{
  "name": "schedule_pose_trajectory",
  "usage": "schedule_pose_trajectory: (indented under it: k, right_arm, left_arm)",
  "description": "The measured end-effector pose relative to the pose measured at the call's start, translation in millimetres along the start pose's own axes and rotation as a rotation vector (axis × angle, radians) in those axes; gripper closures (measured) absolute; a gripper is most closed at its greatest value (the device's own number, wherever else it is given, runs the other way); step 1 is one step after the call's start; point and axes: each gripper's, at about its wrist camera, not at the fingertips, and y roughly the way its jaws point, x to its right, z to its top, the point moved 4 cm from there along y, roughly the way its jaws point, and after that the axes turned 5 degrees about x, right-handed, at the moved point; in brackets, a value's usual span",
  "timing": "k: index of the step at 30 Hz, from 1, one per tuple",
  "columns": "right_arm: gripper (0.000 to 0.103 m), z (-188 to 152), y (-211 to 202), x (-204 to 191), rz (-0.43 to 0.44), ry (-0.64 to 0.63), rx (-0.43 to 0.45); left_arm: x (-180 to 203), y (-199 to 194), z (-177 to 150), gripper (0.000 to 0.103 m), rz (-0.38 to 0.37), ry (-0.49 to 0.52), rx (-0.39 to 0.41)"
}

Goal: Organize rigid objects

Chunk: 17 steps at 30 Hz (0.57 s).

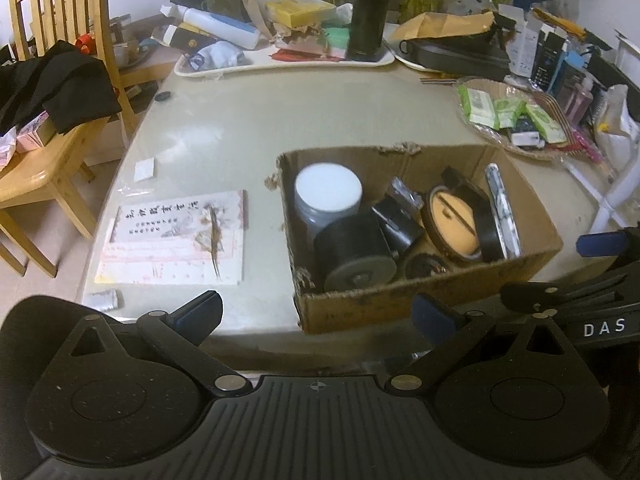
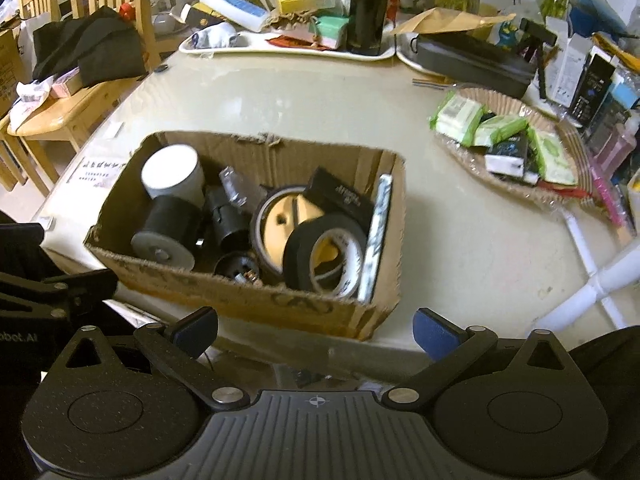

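Both grippers, left [image 1: 316, 316] and right [image 2: 316, 330], hang spread and empty before the box [image 1: 400, 308], whose near wall hides its lowest contents; tape [image 2: 324, 256] shows.

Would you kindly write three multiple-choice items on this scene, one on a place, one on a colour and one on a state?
1. Where is the roll of black tape?
A. in the brown cardboard box
B. on the wooden chair
C. on the white tray

2. What colour is the lid of the round jar in the box?
A. red
B. white
C. green

3. How are the left claw and right claw?
A. both shut on tape
B. left holding the jar
C. both open, empty

Answers: 1 A, it leans among the box's contents; 2 B, its flat top is white; 3 C, the fingers stand wide apart, holding nothing.
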Motion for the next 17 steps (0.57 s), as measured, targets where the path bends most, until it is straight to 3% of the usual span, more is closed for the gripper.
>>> schedule_pose_trajectory:
  k: [17]
  right_arm:
    - [0.000, 13, 6, 21, 0.004, 0.058, -0.047]
  left_arm:
    - [-7, 3, 14, 0.000, 0.007, -0.041, -0.041]
